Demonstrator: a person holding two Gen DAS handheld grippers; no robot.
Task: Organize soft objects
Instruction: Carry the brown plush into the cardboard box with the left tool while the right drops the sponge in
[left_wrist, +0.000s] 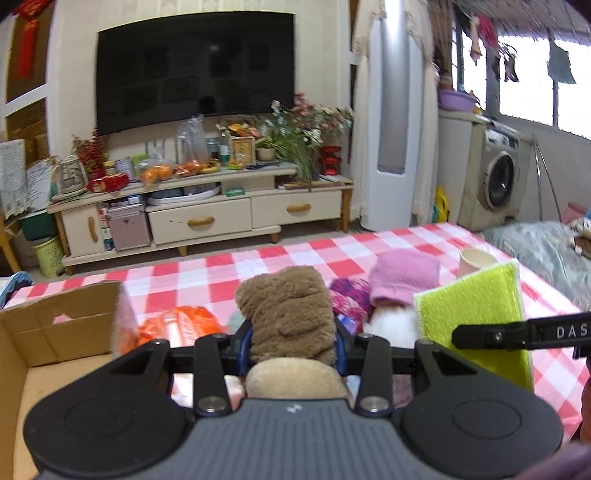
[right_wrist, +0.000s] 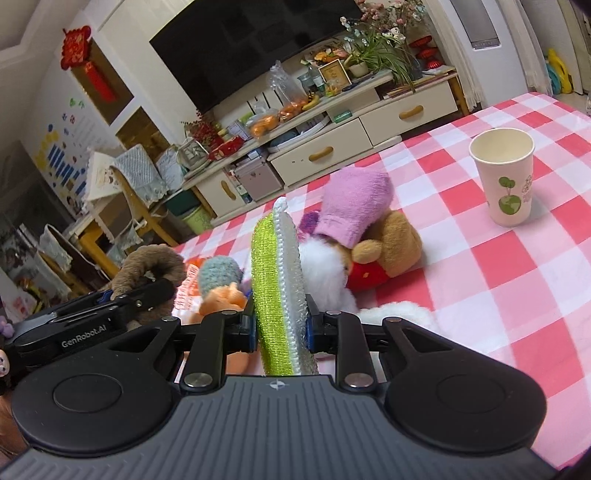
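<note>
Two soft things are in my grippers at once. My left gripper (left_wrist: 293, 341) has its jaws clamped on a brown fleecy plush (left_wrist: 290, 314), which stands up between the blue pads and bulges out below them; in the right wrist view the same plush (right_wrist: 151, 264) curls over that gripper at the left edge. My right gripper (right_wrist: 282, 328) is pinched tight on a scrub pad (right_wrist: 277, 280), lime green on one face and silvery white on the other, held on edge and upright. From the left wrist camera I see that pad (left_wrist: 476, 306) face-on, with the right gripper's finger (left_wrist: 517, 332) across it.

Just beyond the pad, the rest of the heap lies on the red-and-white checked tablecloth (right_wrist: 498, 280): a pink towel (right_wrist: 354, 206) draped over a tan bear (right_wrist: 395, 240), a white furry toy (right_wrist: 325, 266) touching them, and a grey-blue and orange plush (right_wrist: 221, 284) beside an orange packet (left_wrist: 181, 325). A paper cup (right_wrist: 504, 177) stands upright, well apart to the right. A cardboard box (left_wrist: 55, 332) sits open at the left of the table.
</note>
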